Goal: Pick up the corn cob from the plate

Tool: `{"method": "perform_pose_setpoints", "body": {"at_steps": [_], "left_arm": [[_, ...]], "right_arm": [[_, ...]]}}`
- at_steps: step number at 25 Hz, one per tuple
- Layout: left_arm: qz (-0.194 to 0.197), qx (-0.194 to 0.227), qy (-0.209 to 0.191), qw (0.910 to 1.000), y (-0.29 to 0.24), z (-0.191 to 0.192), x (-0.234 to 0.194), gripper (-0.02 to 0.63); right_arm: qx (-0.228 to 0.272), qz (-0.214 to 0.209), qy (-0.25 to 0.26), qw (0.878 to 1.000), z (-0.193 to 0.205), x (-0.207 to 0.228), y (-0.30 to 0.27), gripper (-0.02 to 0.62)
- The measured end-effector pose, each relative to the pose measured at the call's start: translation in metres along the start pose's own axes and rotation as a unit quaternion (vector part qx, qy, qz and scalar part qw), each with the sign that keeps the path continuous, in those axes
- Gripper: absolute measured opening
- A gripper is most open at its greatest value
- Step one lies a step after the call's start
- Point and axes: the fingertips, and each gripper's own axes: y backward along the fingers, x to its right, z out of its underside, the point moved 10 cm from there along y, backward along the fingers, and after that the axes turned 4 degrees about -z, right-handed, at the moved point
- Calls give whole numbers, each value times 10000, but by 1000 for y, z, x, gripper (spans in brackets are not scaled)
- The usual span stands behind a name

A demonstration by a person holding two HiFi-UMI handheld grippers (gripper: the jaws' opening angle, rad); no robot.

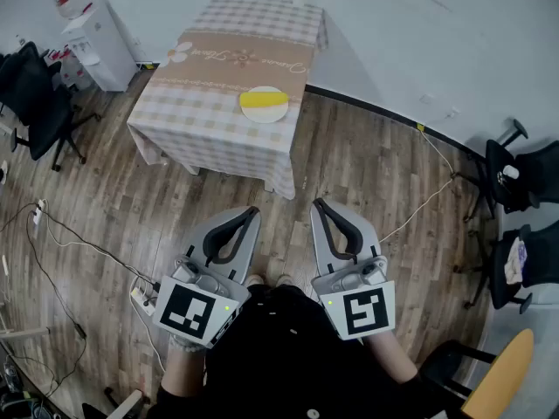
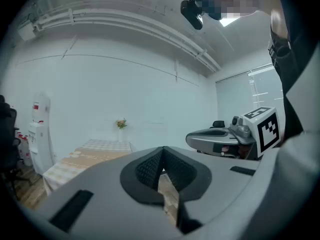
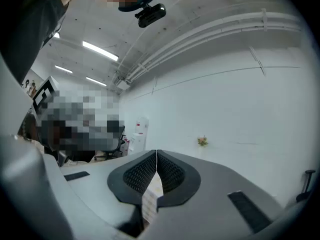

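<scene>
A yellow corn cob (image 1: 263,99) lies on a white plate (image 1: 265,113) near the front edge of a table with a checked cloth (image 1: 229,85), far ahead in the head view. Both grippers are held close to the person's body, well short of the table and above the wooden floor. My left gripper (image 1: 254,209) is shut with nothing in it, its tips meeting (image 2: 162,151). My right gripper (image 1: 318,203) is also shut and empty, its jaws pressed together (image 3: 156,154). In the left gripper view the table (image 2: 82,159) shows low at the left, and the right gripper's marker cube (image 2: 263,126) at the right.
A water dispenser (image 1: 92,33) stands left of the table. Black office chairs (image 1: 35,103) sit at the left, more chairs (image 1: 515,177) at the right. Cables (image 1: 79,247) run over the floor at the left, and a yellow cable (image 1: 432,195) at the right. A small flower vase (image 2: 120,125) stands on the table's far end.
</scene>
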Motion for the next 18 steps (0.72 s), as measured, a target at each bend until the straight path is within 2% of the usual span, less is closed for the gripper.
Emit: {"method": "perform_pose_setpoints", "body": {"at_steps": [3, 13, 18], "left_arm": [[-17, 241, -231, 9994, -1, 3, -4, 12], [-11, 157, -189, 9997, -4, 2, -1, 12], [-13, 248, -283, 9993, -5, 3, -1, 12]], "right_arm": [[70, 9, 13, 10000, -1, 2, 0, 43], [37, -6, -23, 10000, 0, 5, 1, 43], [-23, -25, -32, 10000, 2, 5, 2, 43]]}}
